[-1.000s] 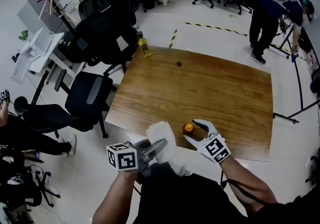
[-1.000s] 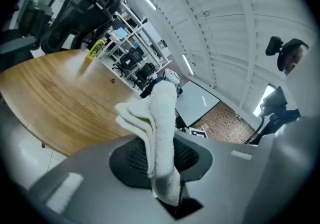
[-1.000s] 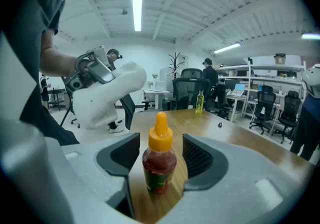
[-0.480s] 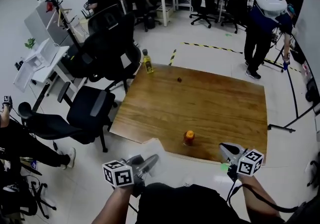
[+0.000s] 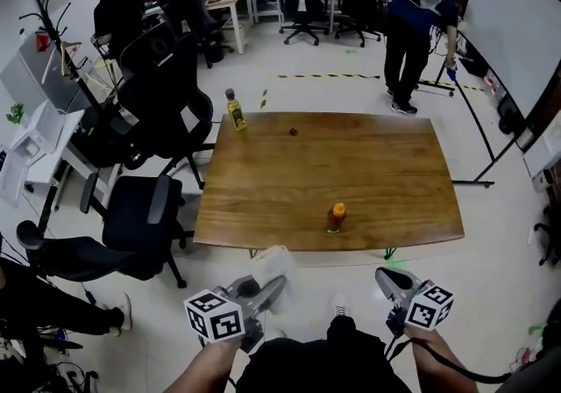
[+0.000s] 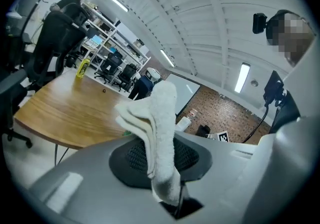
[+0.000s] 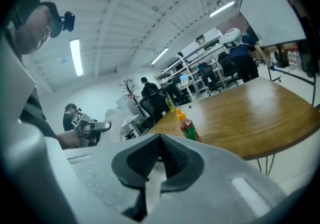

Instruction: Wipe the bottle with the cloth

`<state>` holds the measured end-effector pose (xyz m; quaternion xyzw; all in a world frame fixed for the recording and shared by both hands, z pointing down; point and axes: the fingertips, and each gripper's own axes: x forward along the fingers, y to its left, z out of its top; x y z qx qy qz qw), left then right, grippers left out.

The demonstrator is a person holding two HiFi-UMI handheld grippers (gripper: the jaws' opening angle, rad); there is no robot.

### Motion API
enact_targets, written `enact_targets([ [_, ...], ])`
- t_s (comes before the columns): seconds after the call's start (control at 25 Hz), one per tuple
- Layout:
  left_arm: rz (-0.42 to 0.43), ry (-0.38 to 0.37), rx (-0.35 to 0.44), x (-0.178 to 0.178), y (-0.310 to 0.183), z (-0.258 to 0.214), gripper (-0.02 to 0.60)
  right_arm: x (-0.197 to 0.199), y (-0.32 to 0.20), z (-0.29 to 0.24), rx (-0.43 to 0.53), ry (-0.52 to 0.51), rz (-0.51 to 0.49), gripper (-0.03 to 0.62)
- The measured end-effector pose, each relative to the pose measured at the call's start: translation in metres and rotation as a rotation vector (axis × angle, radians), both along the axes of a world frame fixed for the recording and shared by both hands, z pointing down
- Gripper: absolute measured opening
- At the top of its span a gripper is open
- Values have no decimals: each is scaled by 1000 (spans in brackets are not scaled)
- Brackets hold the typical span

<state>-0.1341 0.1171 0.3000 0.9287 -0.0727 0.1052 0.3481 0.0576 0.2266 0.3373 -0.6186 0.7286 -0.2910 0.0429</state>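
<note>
A small bottle (image 5: 336,217) with an orange cap, dark contents and a green label stands upright near the front edge of the wooden table (image 5: 386,172). The right gripper view shows the bottle (image 7: 189,128) ahead of the jaws and apart from them. My left gripper (image 5: 273,284) hangs off the table's front edge, shut on a folded white cloth (image 5: 273,265). That cloth (image 6: 161,123) sticks up from the closed jaws of the left gripper (image 6: 161,154). My right gripper (image 5: 387,278) is off the table at the right. Its jaws have just been closing and the right gripper (image 7: 160,154) is shut with nothing in it.
A yellow bottle (image 5: 234,110) stands at the table's far left corner, with a small dark thing (image 5: 293,131) near it. Black office chairs (image 5: 140,207) crowd the table's left side. A person (image 5: 412,27) stands beyond the far right corner, beside a whiteboard (image 5: 504,23).
Both grippers have drawn back from the table toward my body. The right gripper, open around the bottle before, has left it standing and shut empty. The cloth came away with the left gripper.
</note>
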Motion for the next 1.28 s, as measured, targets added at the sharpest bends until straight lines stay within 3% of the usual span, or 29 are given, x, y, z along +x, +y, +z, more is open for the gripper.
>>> enact_targets([
  [0.24, 165, -2, -37, -22, 30, 7, 100, -52, 59, -9, -11, 31, 146, 12],
  [0.48, 226, 10, -33, -23, 49, -1, 100, -59, 95, -12, -47, 44, 218, 12],
  [0.72, 166, 29, -57, -17, 55, 0, 100, -55, 97, -16, -74, 15, 175, 12],
  [1.04, 87, 60, -55, -1, 63, -8, 100, -41, 91, -23, -40, 24, 102, 12],
  [1.28, 65, 46, -35, 0, 66, -11, 100, -26, 95, -22, -8, -35, 117, 12],
])
